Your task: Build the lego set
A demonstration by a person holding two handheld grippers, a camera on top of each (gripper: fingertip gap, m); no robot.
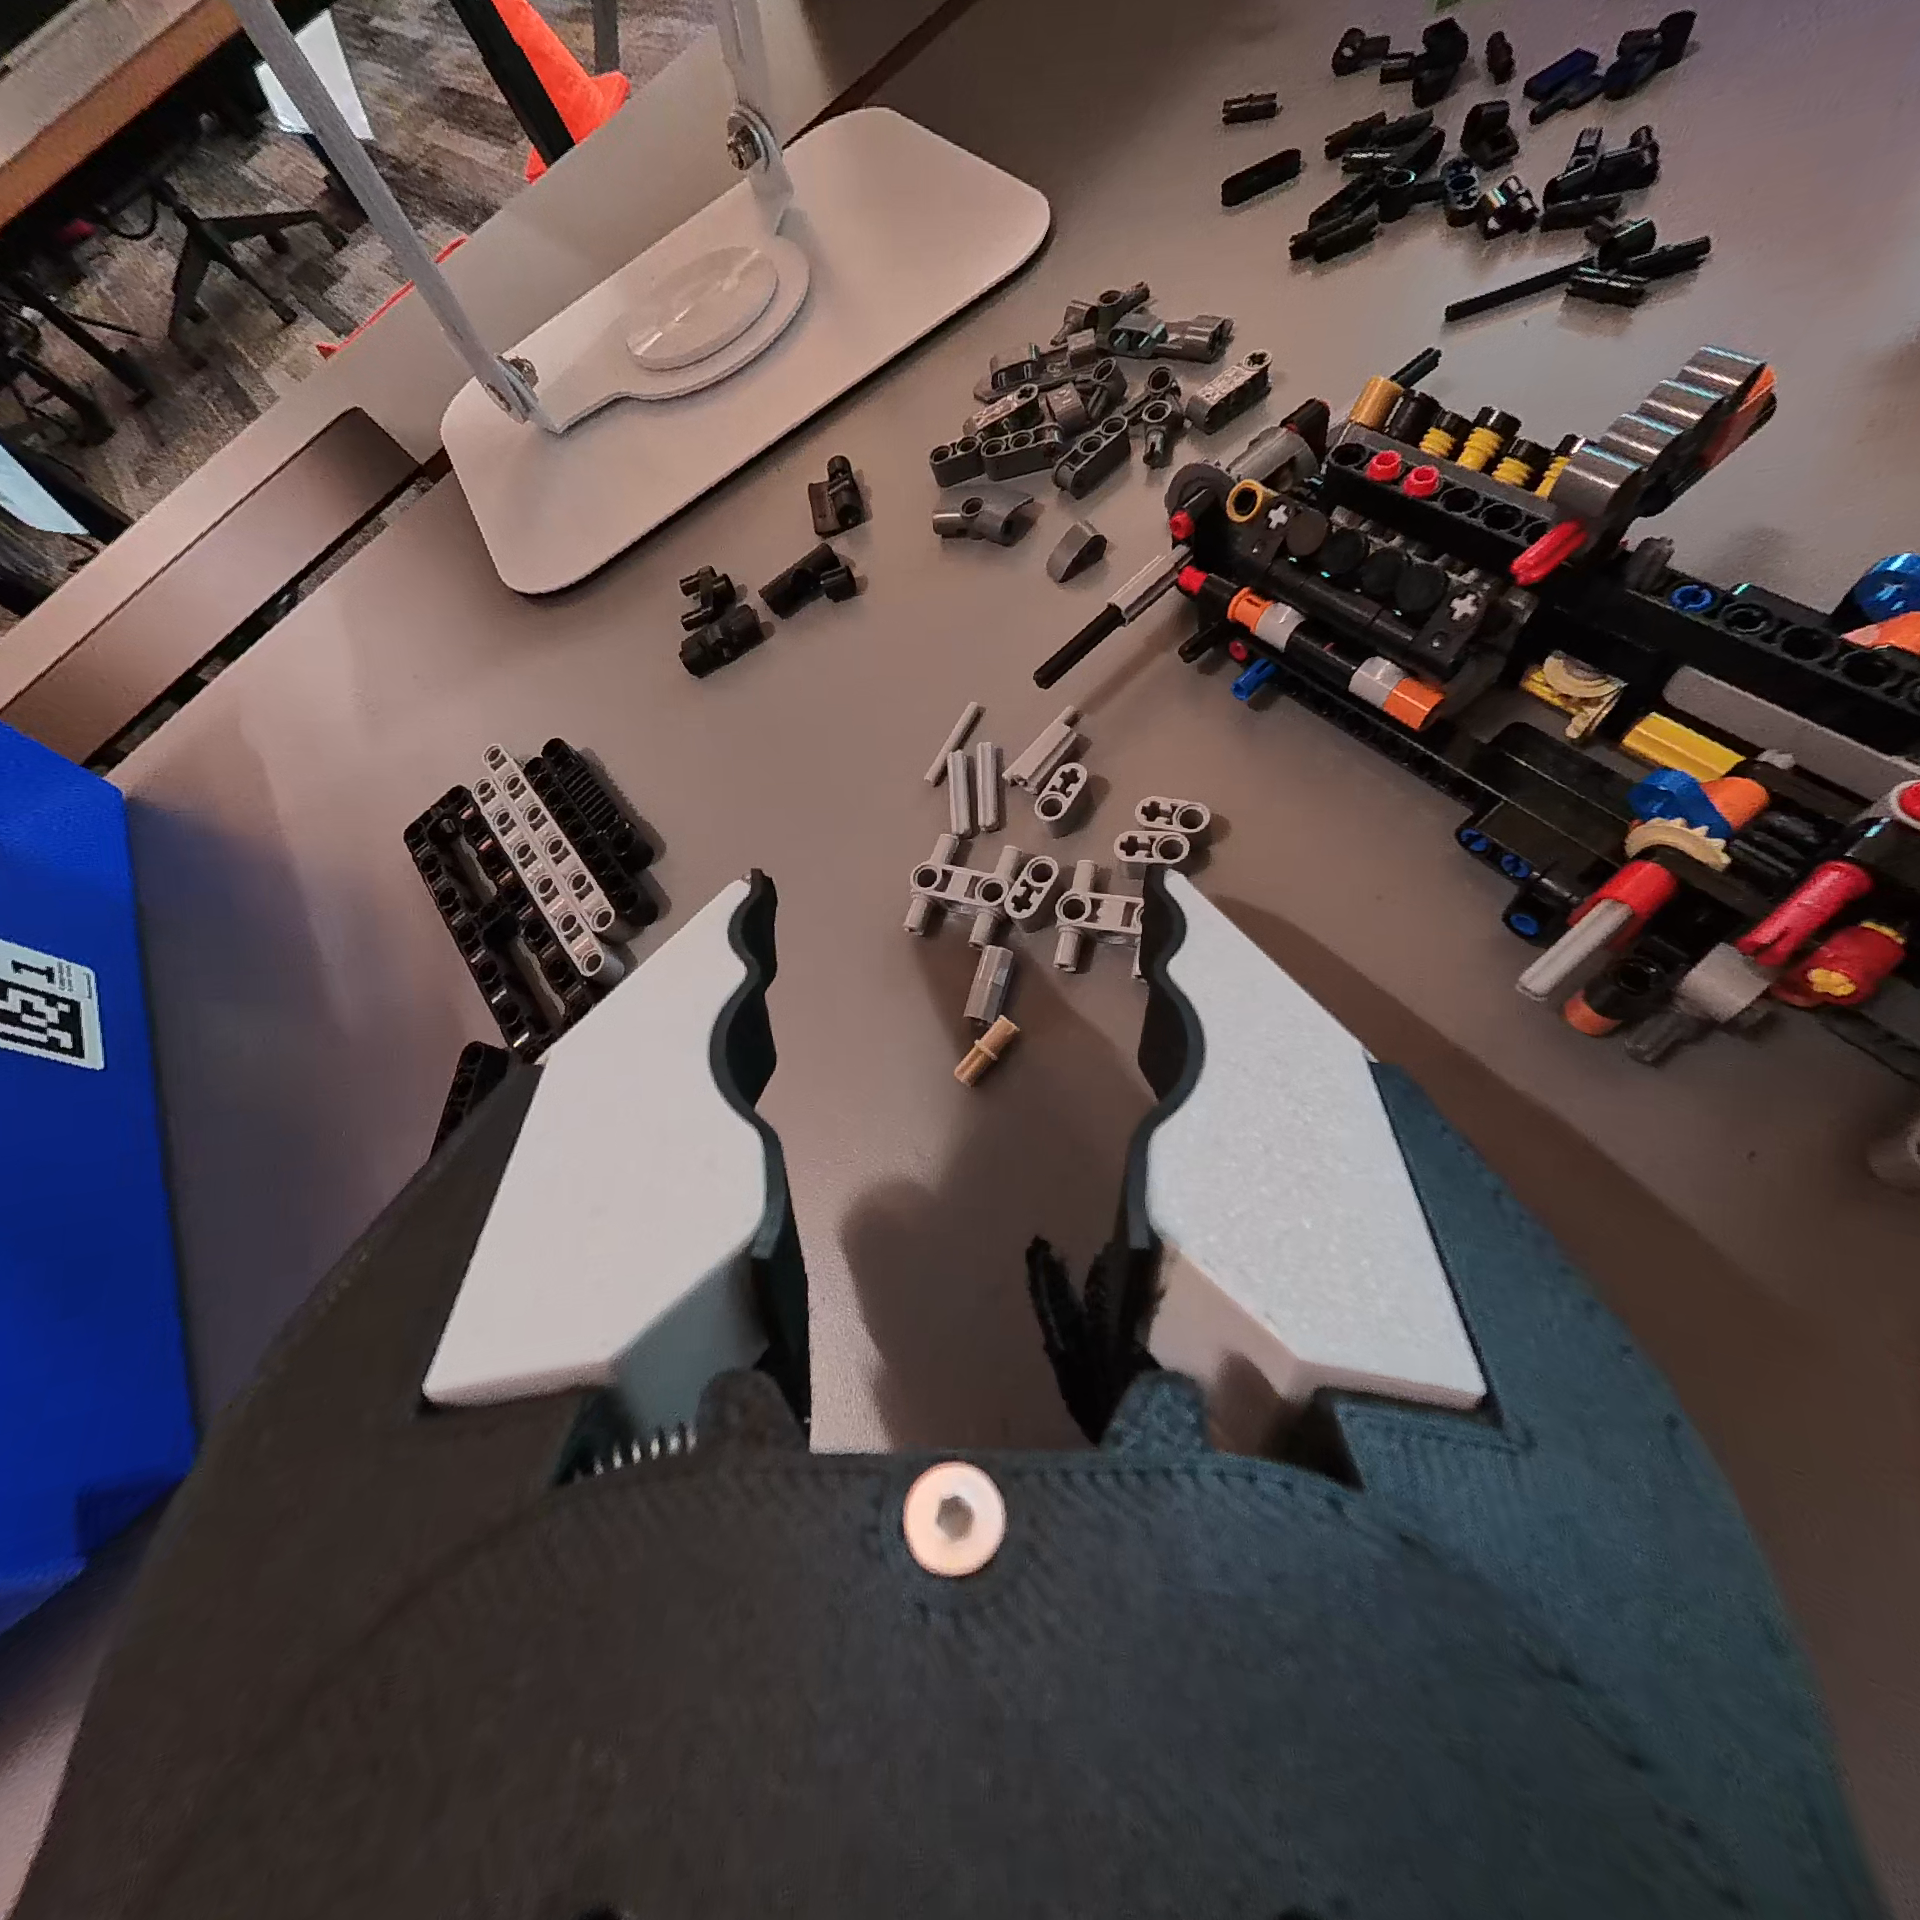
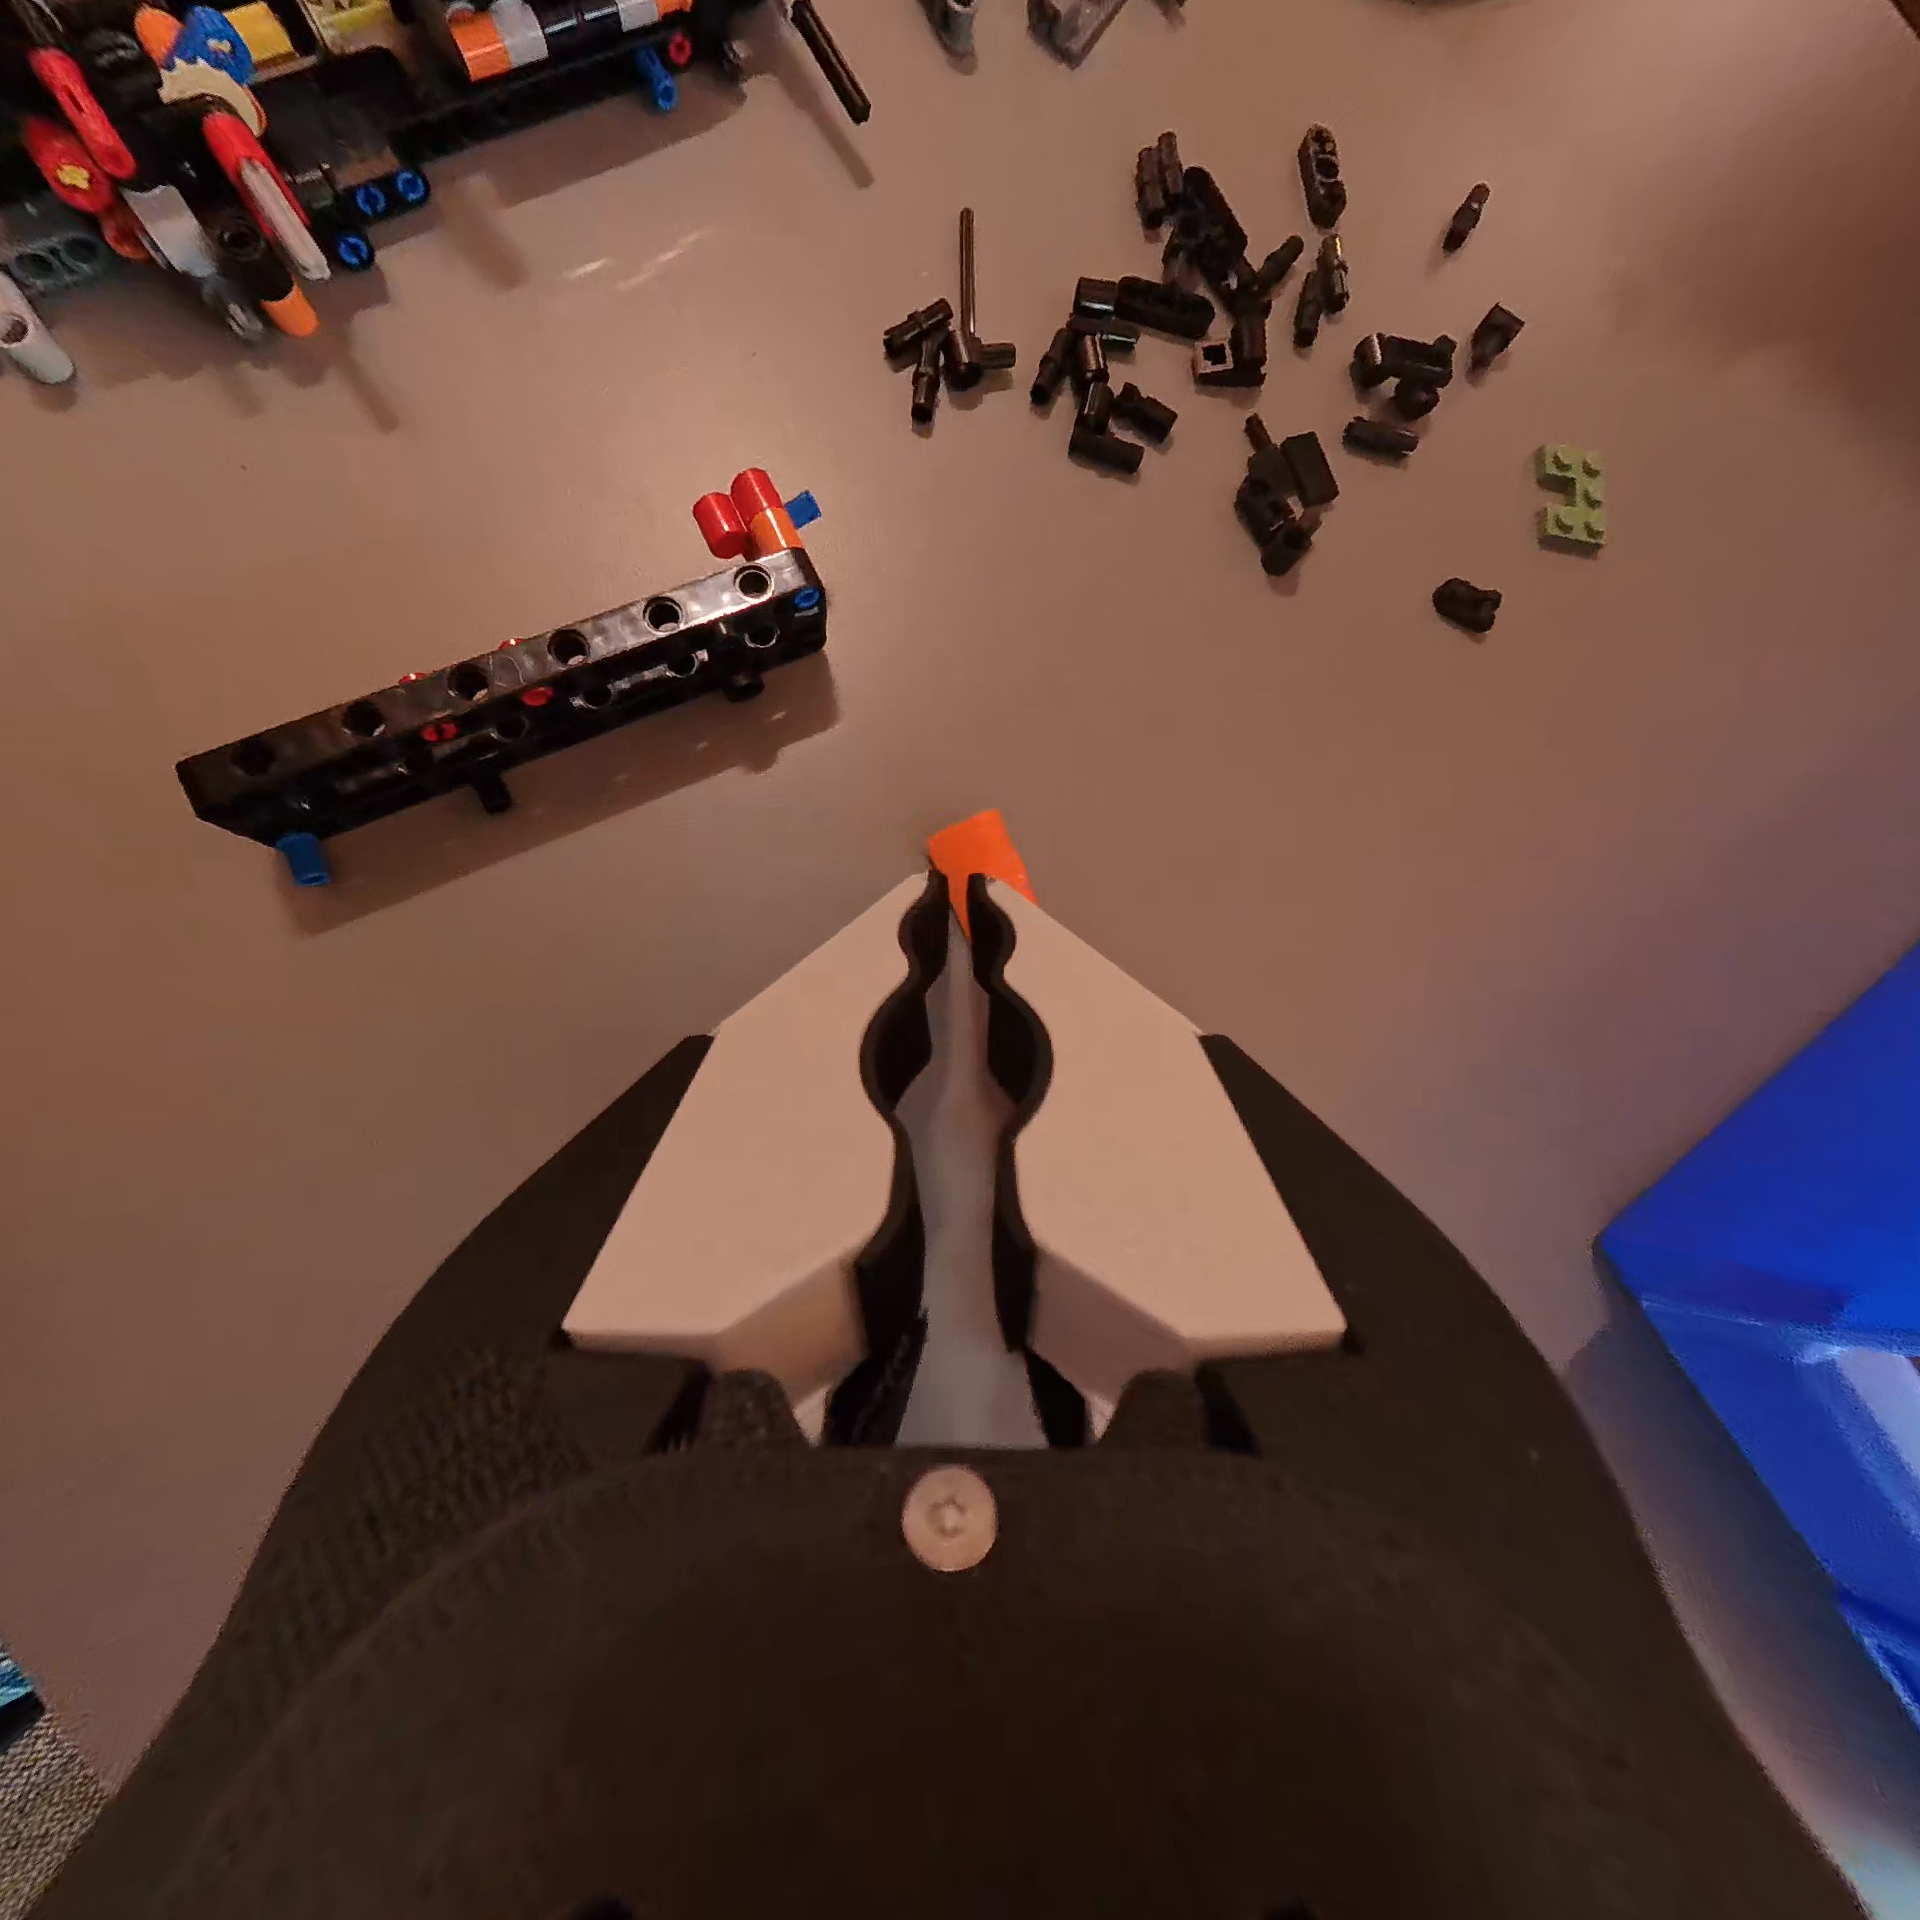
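Note:
My left gripper [image 1: 956,894] is open and empty above the table, its tips around a cluster of light grey connector pieces [image 1: 1049,883]. A tan pin [image 1: 985,1051] lies between the fingers. The large partly built model [image 1: 1558,644] lies to the right. My right gripper [image 2: 956,881] is shut on an orange piece [image 2: 982,847] that sticks out past the tips. A black beam sub-assembly [image 2: 509,691] with red, orange and blue pins lies to its front left. The large model [image 2: 260,125] shows at the top left of the right wrist view.
A white stand base [image 1: 748,343] sits at the back. Piles of dark grey [image 1: 1081,405] and black pieces [image 1: 1486,156], black and grey beams [image 1: 530,883], loose black pieces [image 2: 1216,332], a green plate [image 2: 1571,497] and blue boxes [image 1: 62,1143] [image 2: 1766,1299] lie around. Across from one pair of fingers to the other is roughly 30 centimetres. From my right tips it is roughly 15 centimetres to the green plate [image 2: 1571,497]; from my left, 35 centimetres.

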